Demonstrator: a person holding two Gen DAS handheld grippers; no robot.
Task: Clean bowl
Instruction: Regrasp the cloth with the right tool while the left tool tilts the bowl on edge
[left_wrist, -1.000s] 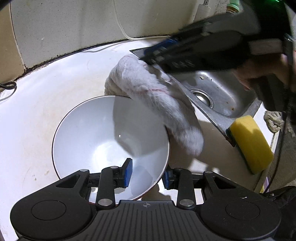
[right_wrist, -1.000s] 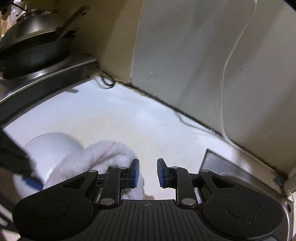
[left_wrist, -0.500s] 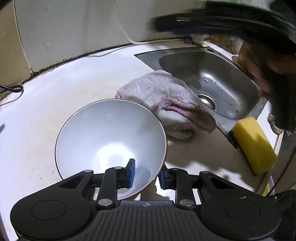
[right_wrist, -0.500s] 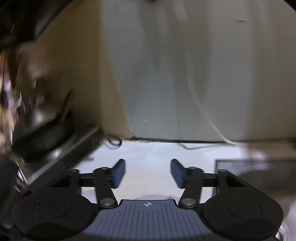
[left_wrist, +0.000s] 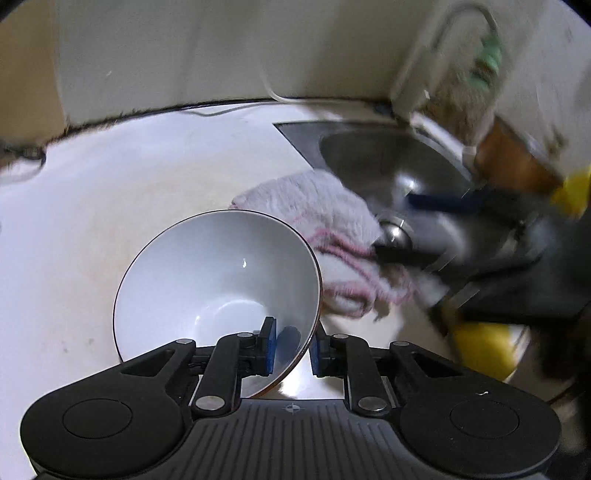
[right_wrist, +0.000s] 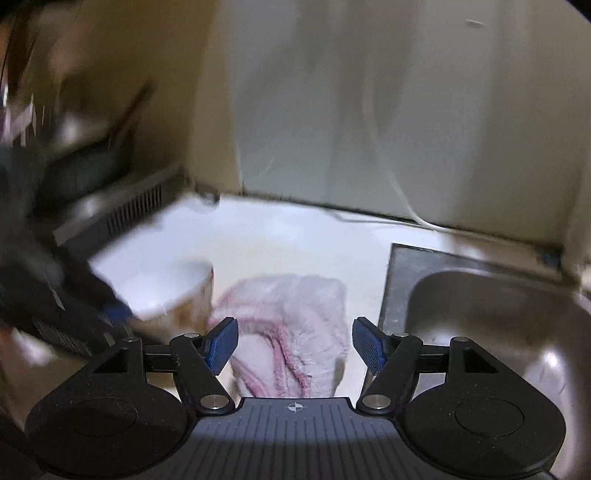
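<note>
Change since the earlier frames: my right gripper (right_wrist: 293, 345), which was up facing the wall half a second ago, has swung down over the cloth (right_wrist: 295, 332); its fingers, near together a second ago, now stand wide apart with the cloth between and below them. The cloth has left the bowl's rim and lies in a heap on the counter.

Item, bowl (left_wrist: 218, 291): white, dark-rimmed, tipped up on the white counter (left_wrist: 110, 206). My left gripper (left_wrist: 291, 350) pinches its near rim, one pad inside, one outside. I judge the tilt is meant to present the inside for wiping.

Item, cloth: white with pink stripes, bunched just beside the bowl, between it and the sink (left_wrist: 388, 162). Open fingers straddling it suggest a fresh grasp, though a release would look the same.

Item, sponge (left_wrist: 484, 350): yellow, at the counter's edge.

Obscured: the right-hand side of the left view is smeared by motion; the right gripper there is a dark blur. Whether its pads touch the cloth, I cannot tell. The bowl's inside looks clean, but glare could hide residue.
</note>
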